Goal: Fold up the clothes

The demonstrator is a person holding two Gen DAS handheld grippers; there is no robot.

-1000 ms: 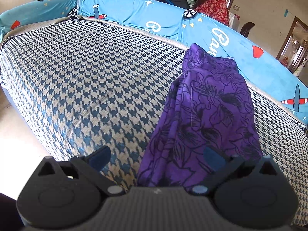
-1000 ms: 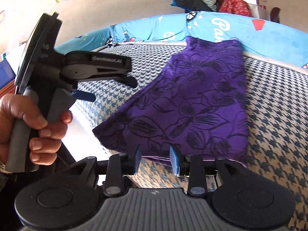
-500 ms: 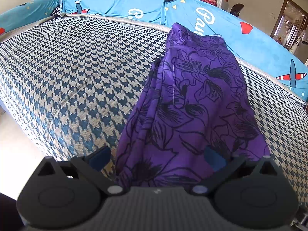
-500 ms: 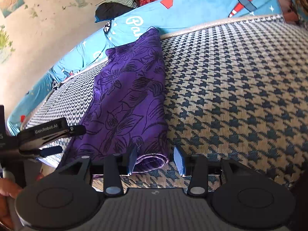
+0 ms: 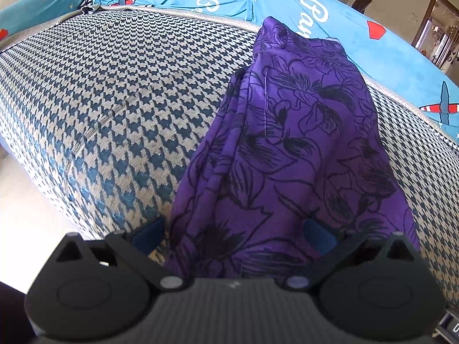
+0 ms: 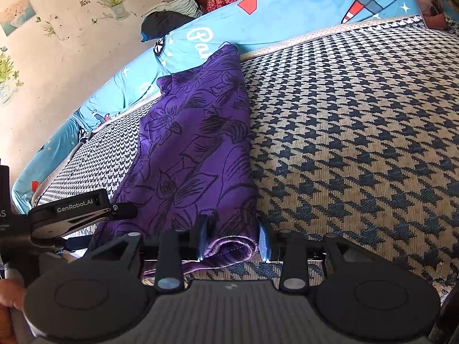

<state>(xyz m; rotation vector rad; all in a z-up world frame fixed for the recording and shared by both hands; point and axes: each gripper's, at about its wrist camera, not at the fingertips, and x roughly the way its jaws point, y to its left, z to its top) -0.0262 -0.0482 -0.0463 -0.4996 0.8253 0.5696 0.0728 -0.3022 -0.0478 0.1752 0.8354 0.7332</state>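
Observation:
A purple garment with black flower outlines (image 5: 287,143) lies lengthwise on the houndstooth mattress (image 5: 114,100), its far end at the blue sheet. My left gripper (image 5: 233,232) is open wide at the garment's near end, and the cloth runs between its fingers without being pinched. In the right wrist view the garment (image 6: 198,149) stretches away from my right gripper (image 6: 233,239), whose jaws are closing around the rolled near hem (image 6: 229,246). The pads do not squeeze it. The left gripper's fingers (image 6: 86,209) show at the cloth's left corner.
A blue sheet printed with planes and lettering (image 5: 315,14) rims the far side of the mattress. Piled clothes (image 6: 172,20) sit beyond it by the wall. The mattress edge drops to the floor (image 5: 25,215) on the left. A hand (image 6: 8,298) holds the left tool.
The right gripper swung from the cloth's near left to its near right corner and rolled; its jaws widened, then narrowed around the hem. The left gripper dropped lower, centring on the near end.

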